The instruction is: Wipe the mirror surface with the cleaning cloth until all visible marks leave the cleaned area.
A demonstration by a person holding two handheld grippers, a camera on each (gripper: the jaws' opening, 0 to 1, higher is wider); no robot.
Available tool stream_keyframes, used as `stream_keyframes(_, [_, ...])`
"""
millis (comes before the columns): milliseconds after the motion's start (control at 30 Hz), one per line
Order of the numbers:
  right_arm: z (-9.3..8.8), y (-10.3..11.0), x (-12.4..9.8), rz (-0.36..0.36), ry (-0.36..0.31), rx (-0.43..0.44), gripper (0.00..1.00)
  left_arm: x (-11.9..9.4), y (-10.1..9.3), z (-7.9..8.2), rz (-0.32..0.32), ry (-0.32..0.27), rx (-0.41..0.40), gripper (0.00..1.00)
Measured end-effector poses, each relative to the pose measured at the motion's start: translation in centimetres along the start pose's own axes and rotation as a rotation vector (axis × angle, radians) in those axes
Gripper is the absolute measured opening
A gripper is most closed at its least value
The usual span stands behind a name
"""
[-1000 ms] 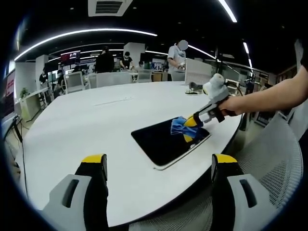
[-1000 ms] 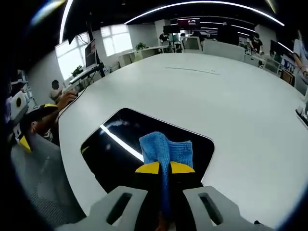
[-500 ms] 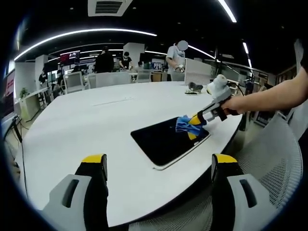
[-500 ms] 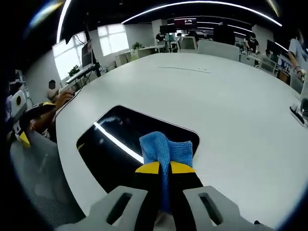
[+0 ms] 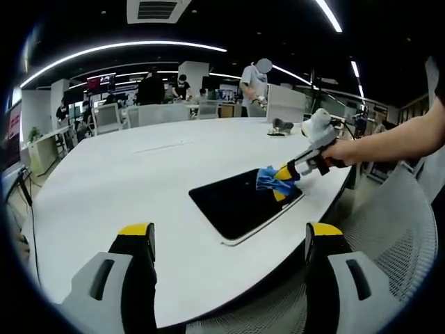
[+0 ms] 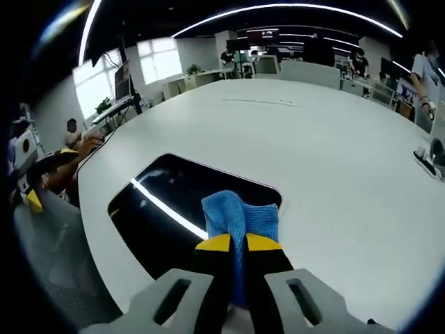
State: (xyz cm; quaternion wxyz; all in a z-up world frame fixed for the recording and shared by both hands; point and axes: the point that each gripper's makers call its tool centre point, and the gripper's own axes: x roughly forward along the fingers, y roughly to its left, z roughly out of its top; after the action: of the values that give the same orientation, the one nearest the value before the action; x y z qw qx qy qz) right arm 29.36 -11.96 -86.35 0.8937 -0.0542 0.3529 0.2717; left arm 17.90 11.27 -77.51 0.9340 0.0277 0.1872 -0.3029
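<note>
Nowhere on the mirror point(image 5: 240, 205) or blue cleaning cloth point(image 6: 240, 216) is any readable writing. That mirror lies flat near the white table's point(image 5: 125, 181) near edge. Clamping the cloth, the right gripper point(image 6: 238, 243) presses it onto the mirror's far corner. From the left gripper view, the left gripper point(image 5: 226, 231) hangs released off the table edge, while the person's forearm point(image 5: 389, 142) reaches in.

- A large white table point(image 5: 125, 188) with a rounded edge carries everything; its top is smooth and pale
- A dark rectangular mirror point(image 5: 236, 205) lies flat on the table near its rounded edge, with a bright streak of ceiling light reflected across it point(image 6: 174, 209)
- A small dark object point(image 5: 280, 127) sits far across the table, too small to identify
</note>
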Motion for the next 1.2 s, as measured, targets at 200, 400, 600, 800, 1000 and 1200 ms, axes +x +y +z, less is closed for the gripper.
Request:
stream_keyframes(200, [0.0, 0.1, -0.1, -0.01, -0.003, 0.015, 0.0, 0.0, 0.0, 0.0, -0.003, 0.0, 0.0, 0.87])
stream_keyframes(400, [-0.2, 0.3, -0.2, -0.003, 0.004, 0.029, 0.0, 0.0, -0.1, 0.0, -0.001, -0.001, -0.001, 0.87])
stream_keyframes(600, [-0.5, 0.7, -0.6, 0.009, 0.011, 0.016, 0.0, 0.0, 0.0, 0.1, -0.001, -0.005, 0.0, 0.87])
stream_keyframes(800, [-1.1, 1.2, -1.2, 0.034, 0.018, 0.033, 0.0, 0.0, 0.0, 0.1, 0.0, -0.006, -0.001, 0.87])
stream_keyframes(1000, [-1.7, 1.9, -1.7, 0.051, 0.025, 0.022, 0.0, 0.0, 0.0, 0.1, -0.001, -0.006, -0.001, 0.87])
stream_keyframes(1200, [-2.5, 2.7, -2.5, 0.073, 0.046, -0.022, 0.0, 0.0, 0.0, 0.1, -0.002, -0.007, -0.002, 0.87])
